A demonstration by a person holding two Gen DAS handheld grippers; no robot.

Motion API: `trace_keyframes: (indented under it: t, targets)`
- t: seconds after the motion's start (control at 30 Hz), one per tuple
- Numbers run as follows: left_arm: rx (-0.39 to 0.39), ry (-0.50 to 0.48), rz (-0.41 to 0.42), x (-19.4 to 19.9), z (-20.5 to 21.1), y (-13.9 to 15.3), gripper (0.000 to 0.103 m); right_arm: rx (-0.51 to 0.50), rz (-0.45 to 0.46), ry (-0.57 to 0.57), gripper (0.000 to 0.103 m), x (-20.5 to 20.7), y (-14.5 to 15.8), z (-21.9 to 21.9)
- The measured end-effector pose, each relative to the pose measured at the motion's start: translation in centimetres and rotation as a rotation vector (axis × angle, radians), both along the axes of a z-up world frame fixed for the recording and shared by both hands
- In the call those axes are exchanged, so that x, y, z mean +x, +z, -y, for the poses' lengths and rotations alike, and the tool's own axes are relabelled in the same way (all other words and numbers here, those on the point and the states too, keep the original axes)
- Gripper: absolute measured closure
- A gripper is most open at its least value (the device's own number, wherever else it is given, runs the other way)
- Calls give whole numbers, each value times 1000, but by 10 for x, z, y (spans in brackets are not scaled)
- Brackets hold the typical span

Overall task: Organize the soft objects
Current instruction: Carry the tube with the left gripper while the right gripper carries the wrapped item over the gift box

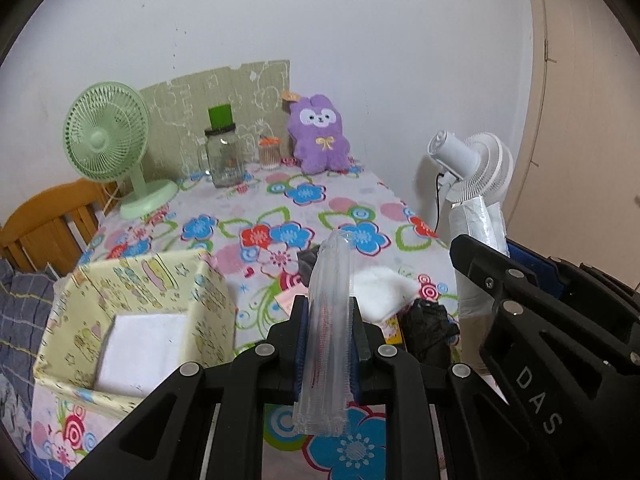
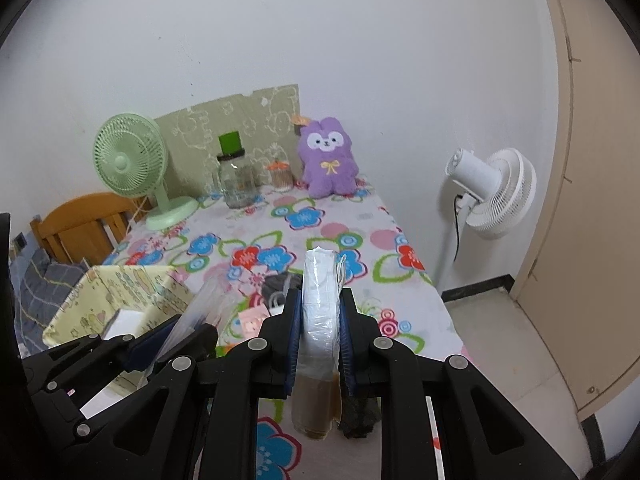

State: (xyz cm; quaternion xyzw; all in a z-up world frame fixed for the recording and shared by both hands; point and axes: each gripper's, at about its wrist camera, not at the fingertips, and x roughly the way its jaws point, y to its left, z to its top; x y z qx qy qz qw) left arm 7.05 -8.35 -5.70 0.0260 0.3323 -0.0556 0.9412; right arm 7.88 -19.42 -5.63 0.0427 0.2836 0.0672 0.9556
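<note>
My left gripper is shut on a clear ribbed plastic packet and holds it upright above the floral table. My right gripper is shut on a white plastic-wrapped pack with a brown lower part; it also shows in the left wrist view. A yellow patterned box stands at the left, with a white pad inside. A white soft cloth, a black bundle and a dark grey item lie on the table below the grippers.
At the table's back stand a green fan, a glass jar, a small swab jar and a purple plush. A white floor fan stands right of the table. A wooden bed frame is at the left.
</note>
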Motion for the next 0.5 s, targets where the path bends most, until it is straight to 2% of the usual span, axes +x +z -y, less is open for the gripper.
trace_keyframes:
  t: [0.5]
  targets:
    - [18, 12, 41, -3, -24, 27, 88, -6, 24, 53, 82, 0, 28, -28]
